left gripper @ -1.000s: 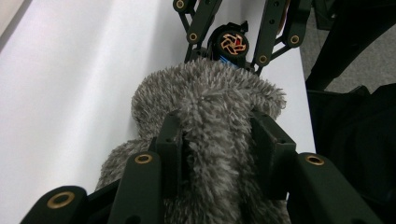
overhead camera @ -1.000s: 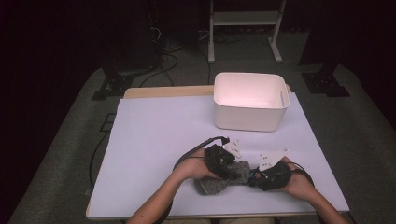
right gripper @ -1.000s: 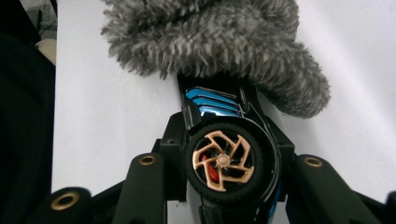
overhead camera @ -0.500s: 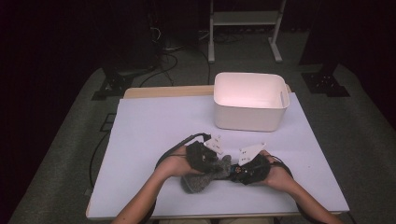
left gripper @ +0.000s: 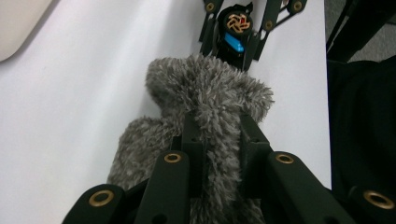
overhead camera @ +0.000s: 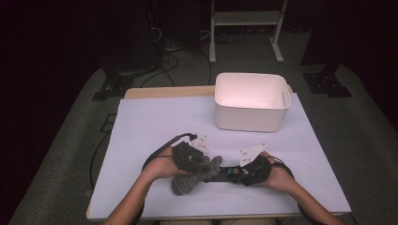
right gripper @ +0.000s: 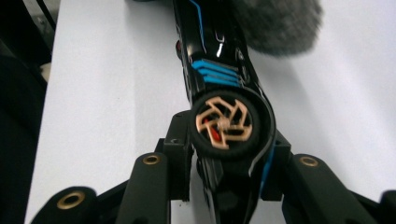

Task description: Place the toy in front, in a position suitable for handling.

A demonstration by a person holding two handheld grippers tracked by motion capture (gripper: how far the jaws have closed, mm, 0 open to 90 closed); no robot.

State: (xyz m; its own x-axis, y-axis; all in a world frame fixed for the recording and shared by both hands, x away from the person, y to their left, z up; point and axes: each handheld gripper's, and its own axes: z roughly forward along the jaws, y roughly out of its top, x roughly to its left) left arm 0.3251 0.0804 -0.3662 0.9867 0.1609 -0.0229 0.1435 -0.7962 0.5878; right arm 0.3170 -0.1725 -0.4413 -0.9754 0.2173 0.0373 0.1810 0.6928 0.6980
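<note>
Near the table's front edge, the left gripper [left gripper: 218, 140] pinches the squishy, light grey fuzzy cover [left gripper: 205, 102]. Right gripper [right gripper: 224, 177] clamps the hard, slick black toy car [right gripper: 219, 93] by its wheel end, probably the safest spot to hold.

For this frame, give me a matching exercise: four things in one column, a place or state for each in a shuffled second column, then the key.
1. left gripper
2. right gripper
3. white bin
4. table

a. stands at the far side, nothing seen inside
b. shut on the black toy car
c. covered in white
d. shut on the grey fluffy cloth

Pairs: 1-d, 2-b, 3-a, 4-c
</note>
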